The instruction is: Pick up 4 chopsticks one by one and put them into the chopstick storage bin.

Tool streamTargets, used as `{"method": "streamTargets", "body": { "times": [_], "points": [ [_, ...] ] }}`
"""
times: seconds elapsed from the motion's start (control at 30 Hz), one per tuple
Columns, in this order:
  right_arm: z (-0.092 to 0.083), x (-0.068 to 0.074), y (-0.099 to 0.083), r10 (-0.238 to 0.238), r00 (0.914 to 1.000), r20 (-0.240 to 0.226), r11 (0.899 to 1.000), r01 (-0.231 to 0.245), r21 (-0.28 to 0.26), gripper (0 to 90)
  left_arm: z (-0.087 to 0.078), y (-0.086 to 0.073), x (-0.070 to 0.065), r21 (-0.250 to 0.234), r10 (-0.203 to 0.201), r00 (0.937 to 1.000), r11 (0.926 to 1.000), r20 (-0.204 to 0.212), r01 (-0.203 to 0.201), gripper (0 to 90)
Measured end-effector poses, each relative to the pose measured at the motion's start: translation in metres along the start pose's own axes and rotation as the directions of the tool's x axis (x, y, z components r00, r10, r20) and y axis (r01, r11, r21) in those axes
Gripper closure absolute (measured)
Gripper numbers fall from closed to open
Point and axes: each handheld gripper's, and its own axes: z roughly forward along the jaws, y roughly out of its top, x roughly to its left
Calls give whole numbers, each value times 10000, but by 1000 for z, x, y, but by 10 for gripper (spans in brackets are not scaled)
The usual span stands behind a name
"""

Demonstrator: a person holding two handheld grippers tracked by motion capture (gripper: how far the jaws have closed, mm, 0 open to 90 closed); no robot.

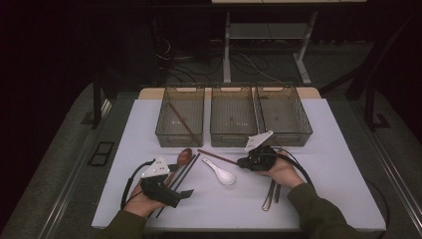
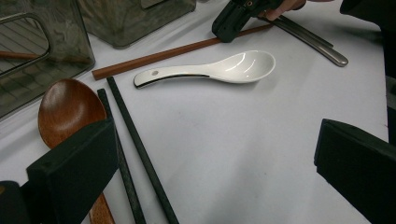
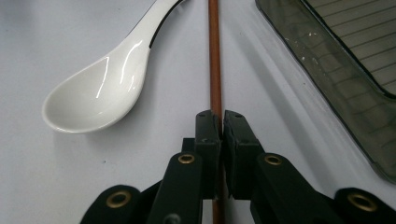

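While my left gripper (image 1: 185, 193) gapes idle, my right gripper (image 3: 221, 122) clamps the brown chopstick (image 3: 214, 56) lying lengthwise along its jaws near the table's (image 1: 308, 199) far edge.

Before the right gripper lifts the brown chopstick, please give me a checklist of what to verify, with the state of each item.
1. Right gripper shut on the brown chopstick: ok.
2. Chopstick centred between the jaws: ok.
3. White ceramic spoon apart from the chopstick: ok.
4. Left gripper open, holding nothing: ok.
5. Left bin already holds a matching chopstick: ok.
6. Grip firm enough to lift: cannot tell.
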Motion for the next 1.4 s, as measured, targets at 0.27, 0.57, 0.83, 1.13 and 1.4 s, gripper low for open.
{"method": "streamTargets", "body": {
  "times": [0.27,0.57,0.83,1.13,1.4],
  "points": [
    [-7,-1,2,193,9998,-75,9997,-194,-158,852,0,0,0,-21,36,10000,10000,0,-36,0],
    [-19,0,4,199,9998,-18,9987,-199,-479,852,-1,0,0,9,68,10000,10000,-21,-68,0],
    [-28,3,6,305,9994,-165,9966,-317,-766,852,-1,1,0,-53,60,10000,10000,-29,-60,0],
    [-37,6,10,306,9986,-424,9935,-351,-1080,851,-2,1,0,-72,61,10000,10000,-31,-61,0],
    [-49,6,12,435,9976,-542,9867,-514,-1545,851,-2,1,0,-73,64,10000,10000,-36,-64,0]
  ]
}}
